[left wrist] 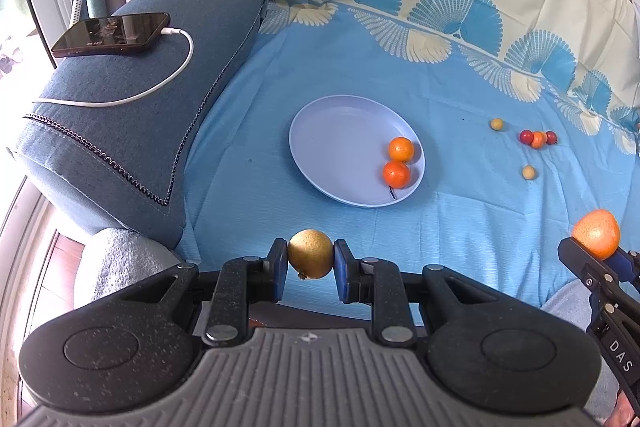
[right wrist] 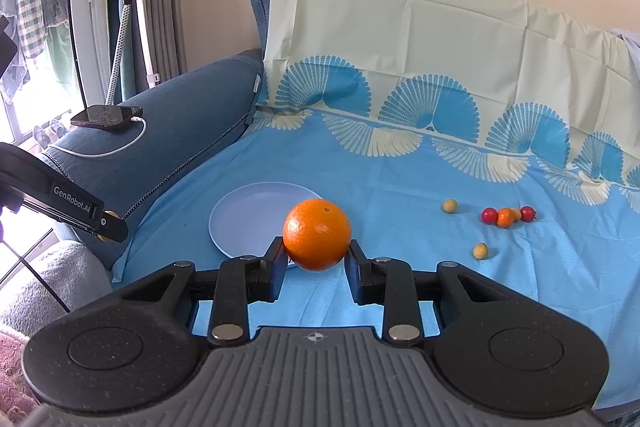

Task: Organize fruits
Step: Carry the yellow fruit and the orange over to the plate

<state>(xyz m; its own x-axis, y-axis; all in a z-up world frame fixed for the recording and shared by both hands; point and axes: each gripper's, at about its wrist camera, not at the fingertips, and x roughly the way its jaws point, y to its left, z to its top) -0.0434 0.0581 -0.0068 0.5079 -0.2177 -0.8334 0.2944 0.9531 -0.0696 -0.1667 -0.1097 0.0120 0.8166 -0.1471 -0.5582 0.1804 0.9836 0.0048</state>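
The left hand-held gripper [left wrist: 310, 261] is grasping a yellow-brown fruit [left wrist: 310, 254]. The right hand-held gripper [right wrist: 317, 254] is clenching an orange [right wrist: 317, 234] near the plate [right wrist: 248, 219].

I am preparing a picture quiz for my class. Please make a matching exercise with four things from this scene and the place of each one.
Things:
1. yellow-brown fruit
2. large orange
3. two small oranges
4. phone

Places:
A. on the sofa armrest
B. in the right hand-held gripper
C. on the plate
D. in the left hand-held gripper

Pairs: 1-D, 2-B, 3-C, 4-A
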